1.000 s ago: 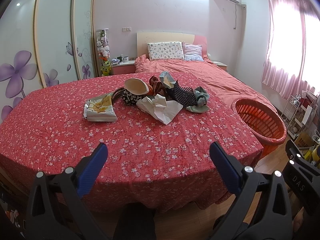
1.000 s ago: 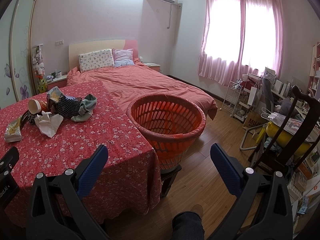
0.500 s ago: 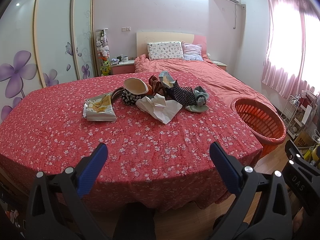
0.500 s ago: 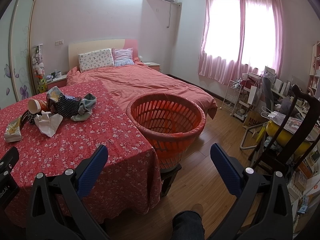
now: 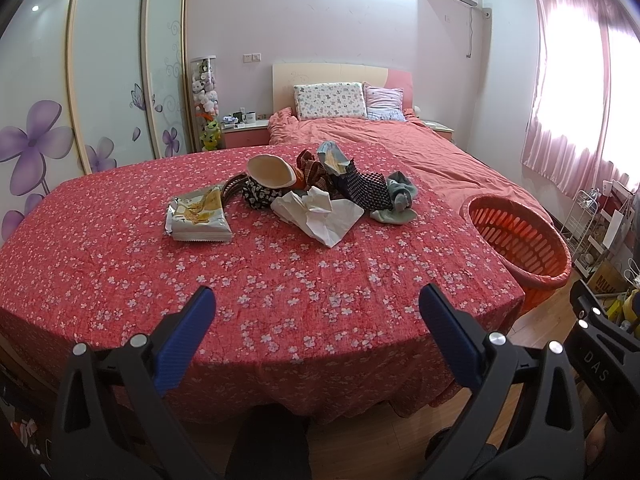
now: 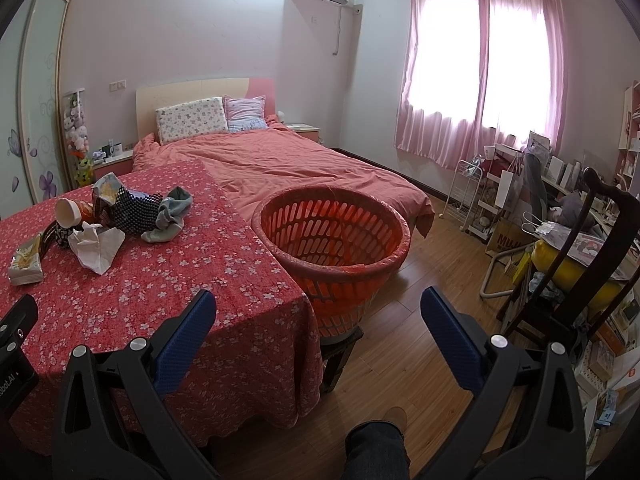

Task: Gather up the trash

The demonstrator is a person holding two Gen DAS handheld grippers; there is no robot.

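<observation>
On the red flowered table (image 5: pixel 280 280) lies a pile: a silver snack wrapper (image 5: pixel 198 215), crumpled white tissue (image 5: pixel 318 212), a tipped paper cup (image 5: pixel 270 172), dark dotted cloth (image 5: pixel 366 190) and a grey-green sock (image 5: pixel 398 200). The same pile shows in the right wrist view, with the tissue (image 6: pixel 96 248) and wrapper (image 6: pixel 26 262) at far left. An orange basket (image 6: pixel 332 236) stands beside the table's right edge, also the basket (image 5: pixel 518 236). My left gripper (image 5: pixel 316 316) is open over the table's near edge, well short of the pile. My right gripper (image 6: pixel 318 320) hangs open, empty, before the basket.
A bed with a pink cover (image 6: pixel 304 168) lies behind the table. A dark wooden chair (image 6: pixel 576 280) and cluttered shelves stand at the right. Wooden floor (image 6: pixel 416 344) runs between basket and chair. A person's leg and shoe (image 6: pixel 384 432) show at the bottom.
Both views have shifted only slightly; the pile and basket sit a touch lower in the frames. Both grippers stay open and empty.
</observation>
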